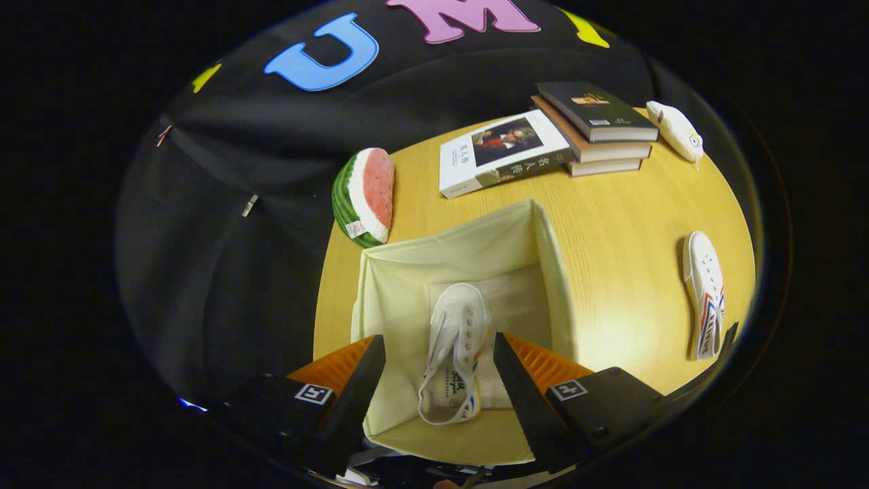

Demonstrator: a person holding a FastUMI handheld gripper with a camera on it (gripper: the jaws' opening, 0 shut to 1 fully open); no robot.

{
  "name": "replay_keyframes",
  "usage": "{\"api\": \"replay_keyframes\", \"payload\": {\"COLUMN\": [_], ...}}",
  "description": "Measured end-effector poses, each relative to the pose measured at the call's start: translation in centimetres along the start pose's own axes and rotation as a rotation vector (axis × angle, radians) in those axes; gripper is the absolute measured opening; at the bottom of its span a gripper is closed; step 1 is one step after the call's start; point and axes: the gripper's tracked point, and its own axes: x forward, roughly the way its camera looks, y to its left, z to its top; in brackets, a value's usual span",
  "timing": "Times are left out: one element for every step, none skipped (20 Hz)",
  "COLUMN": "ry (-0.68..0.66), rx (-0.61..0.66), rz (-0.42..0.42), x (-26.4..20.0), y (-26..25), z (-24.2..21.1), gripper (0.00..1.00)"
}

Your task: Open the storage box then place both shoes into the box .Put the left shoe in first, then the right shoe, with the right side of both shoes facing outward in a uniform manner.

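On the round wooden surface (611, 224) the open cream fabric storage box (461, 258) holds one white sneaker (456, 353) lying between the gripper (439, 370) jaws, which stand apart above it, untouching, while the second white sneaker (705, 293) lies well apart beside the box.

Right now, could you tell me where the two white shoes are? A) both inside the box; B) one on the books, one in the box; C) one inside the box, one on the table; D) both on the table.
C: one shoe lies inside the open box, seen between the spread fingers, touching neither; the other shoe lies on the table.
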Motion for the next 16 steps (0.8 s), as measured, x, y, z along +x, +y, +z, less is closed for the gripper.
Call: {"api": "replay_keyframes", "payload": {"ry": [-0.023, -0.060, -0.090, -0.109, -0.127, -0.142, -0.153, -0.169, -0.178, -0.183, -0.185, -0.181, -0.171, -0.162, -0.152, -0.139], "rx": [-0.028, -0.034, -0.038, -0.049, -0.065, -0.080, -0.094, -0.114, -0.135, -0.153, -0.168, -0.171, -0.169, -0.166, -0.170, -0.181], "rz": [0.020, 0.034, 0.041, 0.037, 0.017, -0.014, -0.048, -0.081, -0.125, -0.168, -0.211, -0.252, -0.288, -0.318, -0.353, -0.389], "x": [-1.8, -3.5, -5.4, -6.8, -8.3, -9.6, -10.6, -11.5, -12.1, -12.6, -13.1, -13.3, -13.3, -13.2, -13.2, -13.0], "y": [-0.7, -1.9, -3.3, -5.1, -7.4, -10.0, -12.6, -15.1, -17.9, -20.6, -23.2, -25.8, -28.1, -30.1, -32.2, -34.2], "z": [0.4, 1.3, 1.9, 2.2, 2.4, 2.5, 2.3, 2.2, 2.0, 1.5, 0.9, 0.2, -0.6, -1.4, -2.1, -2.7], "gripper": [0.99, 0.99, 0.99, 0.99, 0.99, 0.99, 0.99, 0.99, 0.99, 0.99, 0.99, 0.99, 0.99, 0.98, 0.98, 0.98]}}
